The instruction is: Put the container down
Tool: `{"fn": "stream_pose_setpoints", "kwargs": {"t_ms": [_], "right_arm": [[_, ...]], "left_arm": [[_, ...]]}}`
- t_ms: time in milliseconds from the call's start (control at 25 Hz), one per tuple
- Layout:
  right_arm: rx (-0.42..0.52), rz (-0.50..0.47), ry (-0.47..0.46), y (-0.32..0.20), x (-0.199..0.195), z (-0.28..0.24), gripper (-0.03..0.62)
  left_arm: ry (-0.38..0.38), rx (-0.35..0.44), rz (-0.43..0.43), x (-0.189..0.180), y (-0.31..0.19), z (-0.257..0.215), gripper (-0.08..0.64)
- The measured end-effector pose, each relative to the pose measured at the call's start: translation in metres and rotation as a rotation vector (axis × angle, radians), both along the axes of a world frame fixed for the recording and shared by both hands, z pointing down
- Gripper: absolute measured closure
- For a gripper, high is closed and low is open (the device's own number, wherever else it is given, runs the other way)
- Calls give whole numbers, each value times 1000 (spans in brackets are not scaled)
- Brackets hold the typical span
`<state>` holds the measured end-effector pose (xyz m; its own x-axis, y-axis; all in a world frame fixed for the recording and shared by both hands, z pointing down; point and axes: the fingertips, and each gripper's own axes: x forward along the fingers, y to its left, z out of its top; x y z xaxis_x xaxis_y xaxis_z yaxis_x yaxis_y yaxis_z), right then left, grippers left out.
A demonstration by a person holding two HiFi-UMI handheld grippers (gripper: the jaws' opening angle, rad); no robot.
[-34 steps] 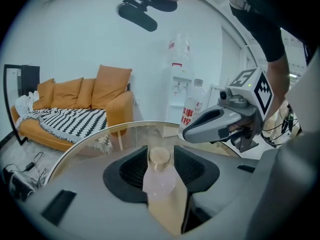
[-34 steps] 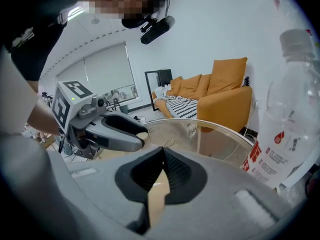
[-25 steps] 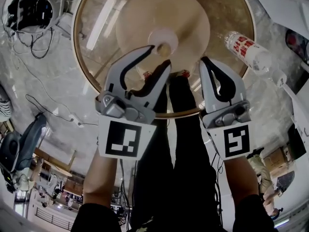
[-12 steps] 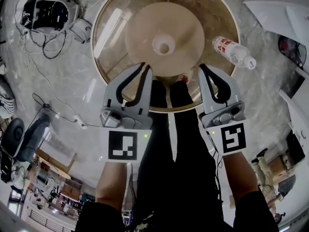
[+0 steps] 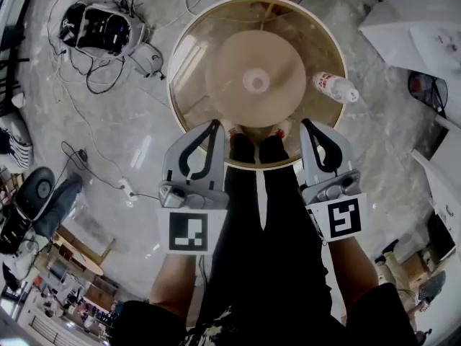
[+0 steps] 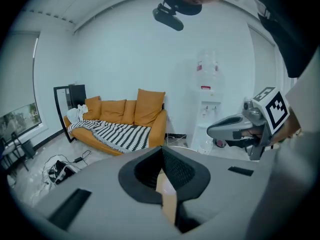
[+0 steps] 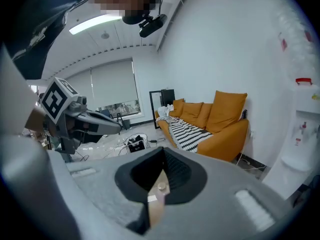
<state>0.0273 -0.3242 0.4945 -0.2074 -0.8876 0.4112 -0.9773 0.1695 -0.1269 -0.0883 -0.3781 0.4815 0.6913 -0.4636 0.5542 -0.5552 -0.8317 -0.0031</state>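
Above pale marble floor (image 5: 137,150) and round glass table (image 5: 189,56): left gripper (image 5: 214,125) just snapped shut on nothing, right gripper (image 5: 305,124) clenched empty, tips over the near rim. Container (image 5: 334,87) lying at right rim, clear of both; cables (image 5: 75,114) strewn left.

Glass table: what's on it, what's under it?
On top: plastic bottle near the right rim. Through the glass table: beige cone base, shoe tips. Floor beneath the base is hidden.

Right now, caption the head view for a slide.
Left tool and right tool, shut and empty, over a round glass table with a bottle.
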Motion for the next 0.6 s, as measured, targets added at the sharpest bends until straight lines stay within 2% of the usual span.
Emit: {"fn": "stream_pose_setpoints", "kwargs": {"t_ms": [160,320,480,600], "right_arm": [[32,1,11,-2,-9,-47,597],[70,17,35,-1,-11,-97,597],[119,36,51,11,-8,-144,597],[120,6,69,22,-10,-168,597]], "left_arm": [[7,-8,-37,-15,2,-43,548],[48,-10,-70,-23,10,-89,548],[59,15,-64,-23,22,-129,548],[74,50,-58,-24,26,-165,548]]}}
